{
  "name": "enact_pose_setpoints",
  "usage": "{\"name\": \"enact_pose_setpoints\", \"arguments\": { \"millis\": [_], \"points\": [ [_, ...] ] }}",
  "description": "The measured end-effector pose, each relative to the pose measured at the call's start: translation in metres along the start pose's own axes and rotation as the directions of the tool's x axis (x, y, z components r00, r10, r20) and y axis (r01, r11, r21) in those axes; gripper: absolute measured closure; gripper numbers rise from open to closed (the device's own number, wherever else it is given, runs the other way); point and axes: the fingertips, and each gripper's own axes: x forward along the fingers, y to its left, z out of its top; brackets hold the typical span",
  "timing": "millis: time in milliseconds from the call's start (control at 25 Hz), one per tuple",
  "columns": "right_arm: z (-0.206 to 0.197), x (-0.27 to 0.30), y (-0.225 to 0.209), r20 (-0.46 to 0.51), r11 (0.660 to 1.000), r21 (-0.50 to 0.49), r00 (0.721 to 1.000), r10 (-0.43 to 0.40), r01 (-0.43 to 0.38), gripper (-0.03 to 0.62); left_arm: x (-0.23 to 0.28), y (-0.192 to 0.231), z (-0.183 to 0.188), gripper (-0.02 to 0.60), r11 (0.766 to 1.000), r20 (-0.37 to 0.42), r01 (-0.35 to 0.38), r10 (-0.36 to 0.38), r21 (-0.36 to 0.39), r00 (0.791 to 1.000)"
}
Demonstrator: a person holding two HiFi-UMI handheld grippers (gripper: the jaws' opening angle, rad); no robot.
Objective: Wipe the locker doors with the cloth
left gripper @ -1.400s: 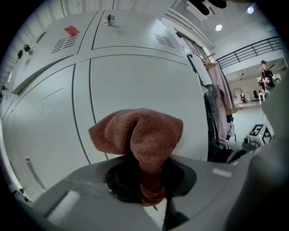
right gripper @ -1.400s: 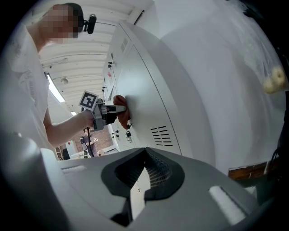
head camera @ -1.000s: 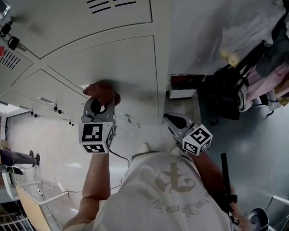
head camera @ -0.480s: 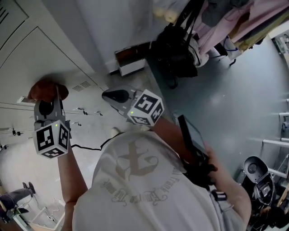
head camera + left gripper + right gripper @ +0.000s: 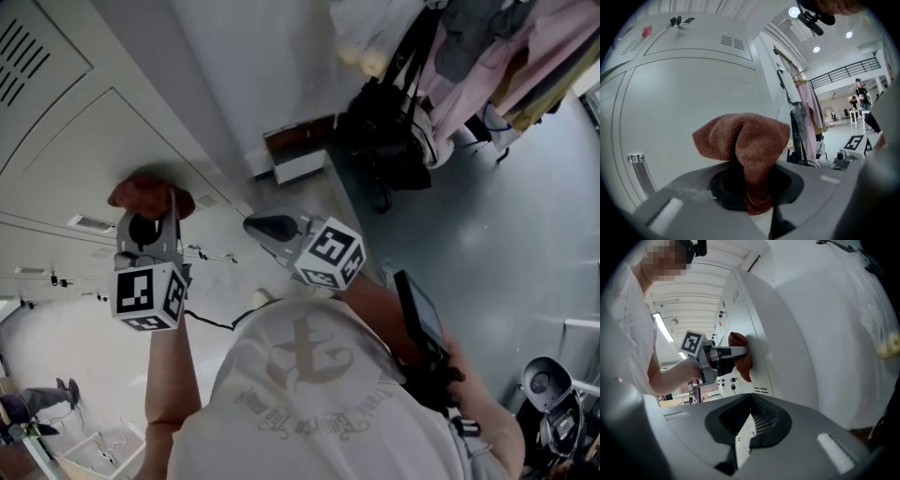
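Cloth [image 5: 150, 194], brown and bunched, sits at 9 o'clock in the head view, pinched in the left gripper [image 5: 148, 212]. The jaws are closed on its lower fold, so the loose upper part mushrooms out ahead of the tips. That leaves soft fabric, not the tool, to meet the door [image 5: 89, 141]. From the right gripper view the wad looks pressed flat against the door's face, just in from its right-hand edge. I judge this to be mid-wipe on that panel. The arm reaches up with the gripper aimed square at the metal, which lets the push go straight into the surface.

The right gripper [image 5: 272, 228] hangs near the middle of the head view, at 3 o'clock of the cloth and well apart from it. Its jaws are pressed together with nothing between them, and only the lockers show through the hollow behind the tips. It looks idle and held off the door, likely to stay clear of the wiping path.

As for containers, every locker in sight is shut, so what they hold cannot be told. A small vent [image 5: 204, 200] lies at 4 o'clock of the cloth. At 1 o'clock a black bag [image 5: 389, 131] hangs below some clothes [image 5: 487, 66], and its contents are hidden too.
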Motion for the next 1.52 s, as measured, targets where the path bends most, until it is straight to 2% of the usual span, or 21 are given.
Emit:
{"name": "enact_pose_setpoints", "arguments": {
  "millis": [160, 560, 800, 1040, 1520],
  "points": [
    [-0.004, -0.013, -0.002, 0.015, 0.999, 0.04, 0.999, -0.03, 0.03, 0.586, 0.009, -0.024, 0.004, 0.503, 0.994, 0.011, 0.1, -0.099, -0.052, 0.995],
    [0.0, -0.007, -0.011, 0.028, 0.998, 0.063, 1.0, -0.011, 0.009, 0.586, 0.03, -0.047, 0.03, 0.503, 0.985, 0.009, 0.168, -0.169, 0.022, 0.986],
    [-0.002, -0.004, -0.007, 0.022, 0.997, 0.076, 1.0, -0.011, 0.009, 0.586, 0.037, -0.07, 0.062, 0.503, 0.966, 0.05, 0.252, -0.254, 0.056, 0.966],
    [0.002, 0.0, -0.009, 0.02, 0.997, 0.081, 1.0, -0.015, 0.013, 0.586, 0.037, -0.068, 0.08, 0.503, 0.948, 0.058, 0.318, -0.319, 0.025, 0.946],
    [0.0, 0.026, 0.004, 0.018, 0.995, 0.092, 1.0, 0.022, -0.023, 0.586, 0.003, -0.012, 0.082, 0.505, 0.965, 0.085, 0.263, -0.261, -0.003, 0.962]
  ]
}}
